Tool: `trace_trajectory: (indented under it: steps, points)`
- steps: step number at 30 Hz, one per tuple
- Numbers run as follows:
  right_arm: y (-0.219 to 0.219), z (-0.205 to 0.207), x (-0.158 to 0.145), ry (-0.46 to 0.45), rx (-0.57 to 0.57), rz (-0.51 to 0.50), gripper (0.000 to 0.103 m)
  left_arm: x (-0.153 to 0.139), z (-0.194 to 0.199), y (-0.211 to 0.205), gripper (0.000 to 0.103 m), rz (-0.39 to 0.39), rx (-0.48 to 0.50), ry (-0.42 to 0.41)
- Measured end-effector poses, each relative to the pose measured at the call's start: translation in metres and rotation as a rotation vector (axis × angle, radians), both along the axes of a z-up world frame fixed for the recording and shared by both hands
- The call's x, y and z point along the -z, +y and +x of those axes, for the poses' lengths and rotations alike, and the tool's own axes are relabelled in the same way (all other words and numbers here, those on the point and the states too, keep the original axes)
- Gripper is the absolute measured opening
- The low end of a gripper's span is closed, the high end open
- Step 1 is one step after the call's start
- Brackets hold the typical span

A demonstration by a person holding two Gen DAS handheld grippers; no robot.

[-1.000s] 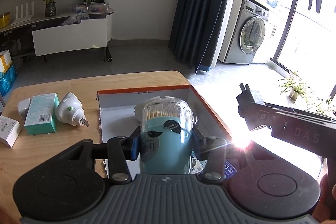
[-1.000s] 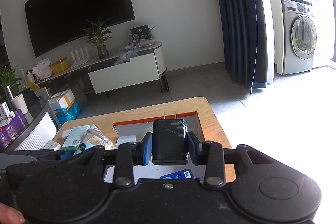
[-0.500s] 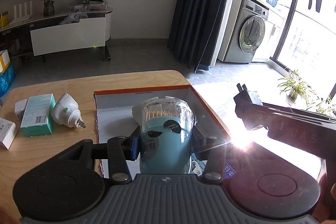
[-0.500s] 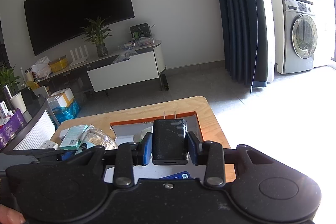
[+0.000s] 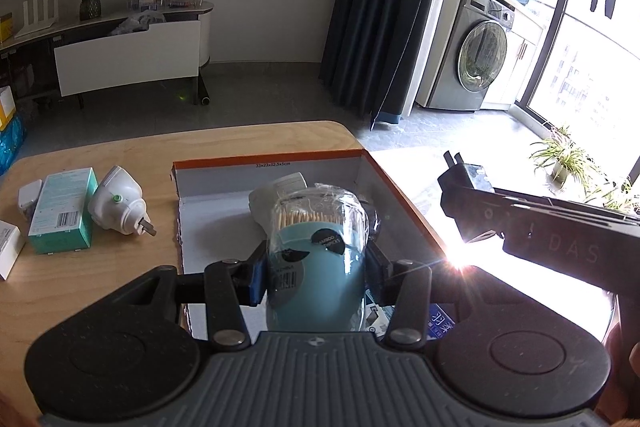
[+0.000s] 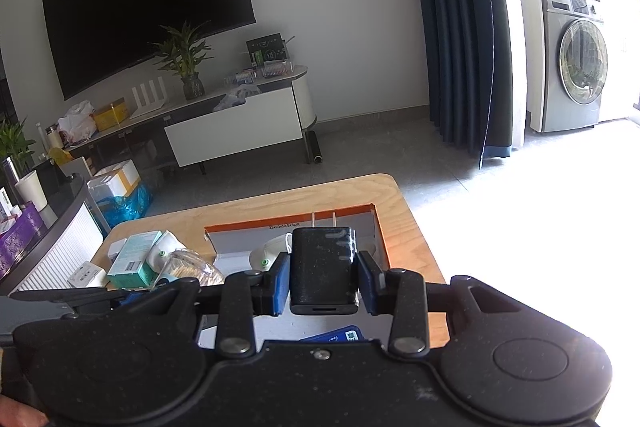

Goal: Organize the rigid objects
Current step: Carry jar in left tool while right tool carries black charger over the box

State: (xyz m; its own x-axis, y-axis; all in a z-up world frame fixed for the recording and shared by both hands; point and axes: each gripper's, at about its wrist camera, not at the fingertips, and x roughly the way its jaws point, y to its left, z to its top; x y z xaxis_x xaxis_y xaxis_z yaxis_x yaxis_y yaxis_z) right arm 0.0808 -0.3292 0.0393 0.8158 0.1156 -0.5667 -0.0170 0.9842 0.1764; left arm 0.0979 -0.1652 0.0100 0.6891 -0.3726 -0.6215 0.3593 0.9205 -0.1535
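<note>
The orange-edged cardboard box (image 5: 400,187) already holds a white plug-in device (image 5: 276,193). Both loads hang above it: left gripper (image 5: 316,273) clamps the toothpick jar (image 5: 316,259), right gripper (image 6: 323,283) the black charger (image 6: 322,267). On the table (image 5: 100,287), a teal carton (image 5: 64,211) and white adapter (image 5: 118,201) remain unsorted.

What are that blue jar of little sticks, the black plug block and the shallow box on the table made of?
The toothpick jar looks like glossy light-blue plastic with a clear lid, wrapped in film that glints. The black charger seems matte hard plastic, faintly speckled, with two metal prongs. The shallow box looks like cardboard: thin orange rim, white inside, printed size text. The table shows pale wood grain, perhaps veneer.
</note>
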Motion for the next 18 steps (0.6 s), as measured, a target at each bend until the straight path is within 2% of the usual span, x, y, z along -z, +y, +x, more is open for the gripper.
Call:
trace_trajectory:
  steps: [18]
  points:
    - [0.002, 0.030, 0.012, 0.043, -0.028, -0.013, 0.043, 0.010, 0.015, -0.008, 0.047, 0.007, 0.016, 0.037]
